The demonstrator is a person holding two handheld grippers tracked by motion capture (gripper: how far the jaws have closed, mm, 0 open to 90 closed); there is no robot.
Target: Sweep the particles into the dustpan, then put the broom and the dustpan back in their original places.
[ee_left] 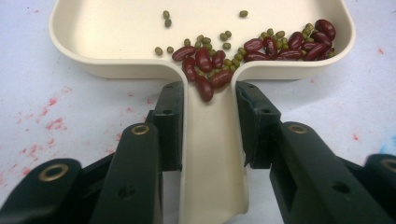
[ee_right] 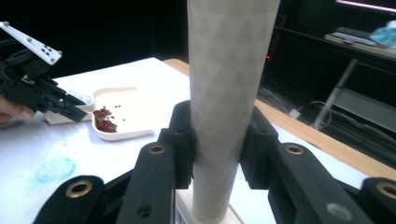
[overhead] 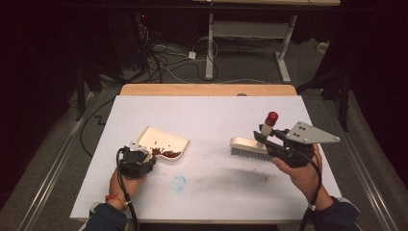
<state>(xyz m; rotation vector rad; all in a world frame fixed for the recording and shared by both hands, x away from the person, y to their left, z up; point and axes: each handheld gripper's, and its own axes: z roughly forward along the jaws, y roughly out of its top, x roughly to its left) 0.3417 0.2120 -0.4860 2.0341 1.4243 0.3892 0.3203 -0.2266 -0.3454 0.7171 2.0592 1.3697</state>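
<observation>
A cream plastic dustpan [overhead: 163, 140] is lying on the white table top [overhead: 211, 187], its handle clamped between the jaws of the left gripper [ee_left: 211, 122]. A heap of dark red kidney beans [ee_left: 205, 60] and small green mung beans [ee_left: 219, 43] is gathered at the handle end of the pan. A cream plastic hand brush [overhead: 248, 146] with grey bristles and a red-tipped handle is held by the right gripper [overhead: 263, 138], whose jaws are closed on the handle's pale shaft [ee_right: 224, 93]; in the high view the brush is seen well apart from the pan, on the right side of the table.

The sweeping appears nearly complete, since few if any loose beans can be made out on the table (a reddish speck [overhead: 264, 179] near the right hand may be a stain). For the step to be done well, the pan should be kept level or tipped slightly towards the handle, so that the beans are not spilled over the open lip. The brush is best kept upright and clear of the pan. Any remaining strokes should be made short and low, towards the pan's lip.
</observation>
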